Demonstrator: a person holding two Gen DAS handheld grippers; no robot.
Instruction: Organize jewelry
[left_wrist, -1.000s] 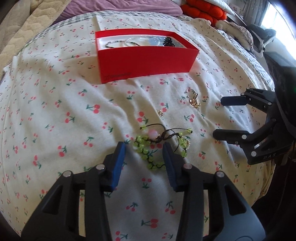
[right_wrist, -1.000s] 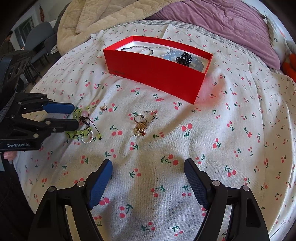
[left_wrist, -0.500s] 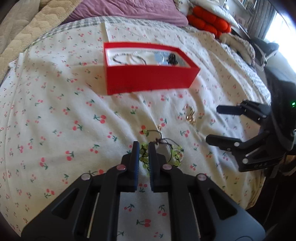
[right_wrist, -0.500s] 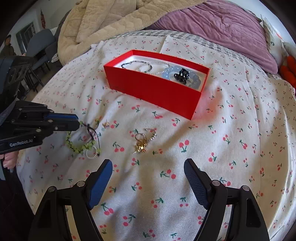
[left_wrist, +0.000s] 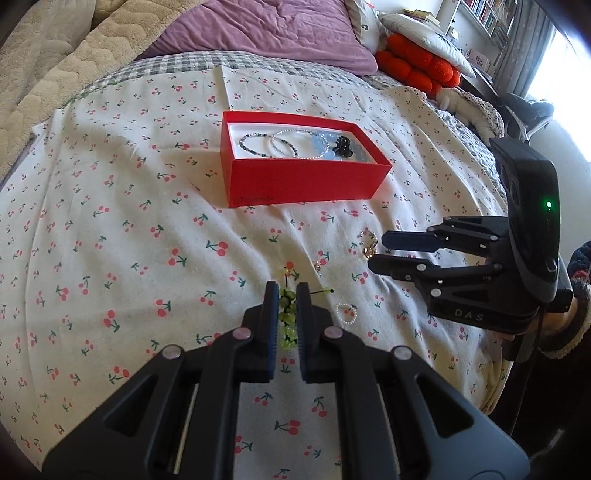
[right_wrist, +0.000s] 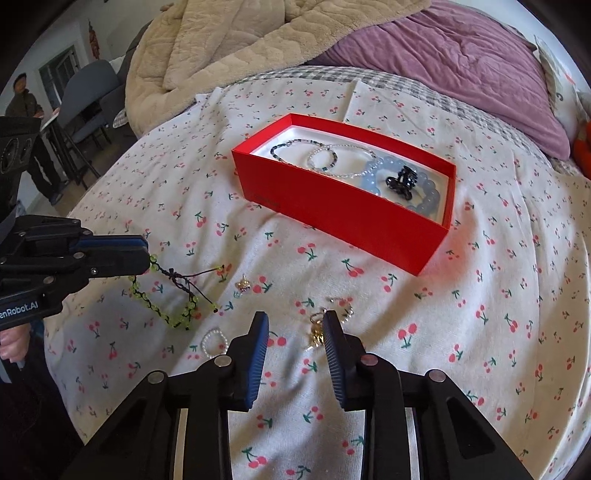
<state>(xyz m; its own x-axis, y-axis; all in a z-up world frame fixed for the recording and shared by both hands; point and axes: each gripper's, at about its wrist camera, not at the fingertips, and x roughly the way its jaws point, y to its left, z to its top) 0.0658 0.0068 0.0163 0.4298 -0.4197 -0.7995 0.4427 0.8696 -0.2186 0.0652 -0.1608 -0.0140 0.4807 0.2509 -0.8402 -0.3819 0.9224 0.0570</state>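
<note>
Now gripping the green bracelet (right_wrist: 162, 295) with the left claw (left_wrist: 287, 295), pads pinched on the beads, most of the strand hanging clear of the bed (left_wrist: 110, 221); closing the right claw (right_wrist: 293, 325) around the gold piece (right_wrist: 317, 334), which lies between the pads on the sheet, not yet pinched as far as can be seen. So, the pick-up step of sorting, done with both hands at once. Next, probably: carrying the bracelet over the red box (left_wrist: 295, 181) and letting go above the beads already inside; lifting the gold piece only after a firm pinch, since small and likely to slip. Compared with a second ago: left claw then wide around the bracelet flat on the bed, now shut and higher; right claw then wide open, farther from the gold piece. Pearl ring (right_wrist: 213, 341) and small charm (right_wrist: 243, 284) left on the sheet, waiting.
</note>
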